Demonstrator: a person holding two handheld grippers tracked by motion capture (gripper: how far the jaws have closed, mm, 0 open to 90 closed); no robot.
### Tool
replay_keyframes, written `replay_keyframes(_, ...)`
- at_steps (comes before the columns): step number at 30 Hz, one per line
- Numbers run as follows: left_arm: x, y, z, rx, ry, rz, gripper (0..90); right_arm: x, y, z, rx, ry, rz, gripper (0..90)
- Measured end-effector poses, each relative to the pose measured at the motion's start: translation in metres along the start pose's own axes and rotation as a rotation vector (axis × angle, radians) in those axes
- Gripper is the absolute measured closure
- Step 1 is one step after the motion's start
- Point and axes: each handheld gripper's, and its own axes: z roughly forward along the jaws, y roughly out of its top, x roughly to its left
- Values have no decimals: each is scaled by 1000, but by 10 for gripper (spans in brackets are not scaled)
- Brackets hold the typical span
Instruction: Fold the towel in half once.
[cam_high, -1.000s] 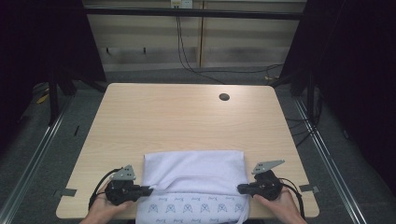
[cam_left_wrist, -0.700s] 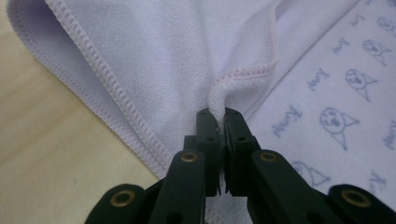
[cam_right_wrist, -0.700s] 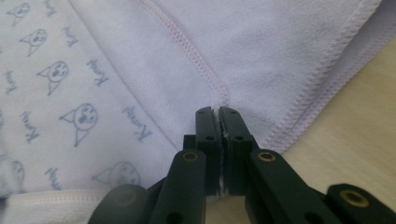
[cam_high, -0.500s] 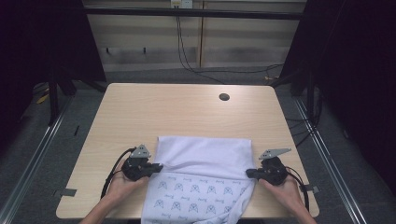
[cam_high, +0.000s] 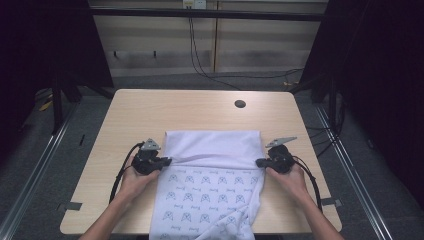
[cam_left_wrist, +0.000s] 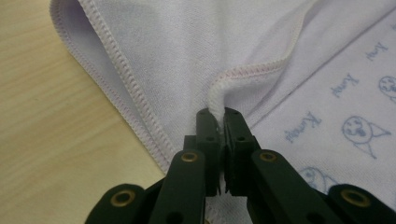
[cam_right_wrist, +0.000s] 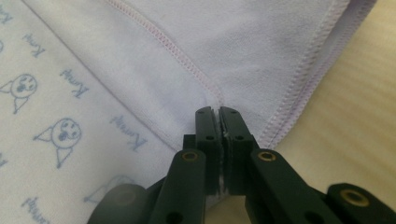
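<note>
My left tongs are clenched on the left edge of the white cloth, and in the left gripper view a stitched hem bunches up between the two black jaws. My right tongs are clenched on the cloth's right edge, and in the right gripper view the jaws pinch a seam where the plain side meets the printed side. The cloth lies on the near half of the tabletop, its far part folded over and plain, its near part printed with small blue faces and words and hanging past the tabletop's near edge. A dark round hole sits in the tabletop beyond the cloth, well apart from it.
</note>
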Motion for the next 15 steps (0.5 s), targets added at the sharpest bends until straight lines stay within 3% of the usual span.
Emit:
replay_keyframes(3, 9, 4, 4, -6, 24, 0, 868, -7, 9, 8, -13, -2, 26, 871)
replay_keyframes(7, 19, 15, 11, 9, 88, 23, 868, -13, 24, 20, -21, -22, 21, 870)
replay_keyframes(10, 30, 22, 16, 14, 110, -7, 868, -17, 36, 30, -29, -27, 31, 870)
replay_keyframes(12, 38, 27, 21, 8, 128, 3, 868, -20, 41, 34, -28, -23, 37, 870)
replay_keyframes(15, 49, 30, 27, -22, 139, -48, 868, -27, 52, 43, -37, -36, 51, 869)
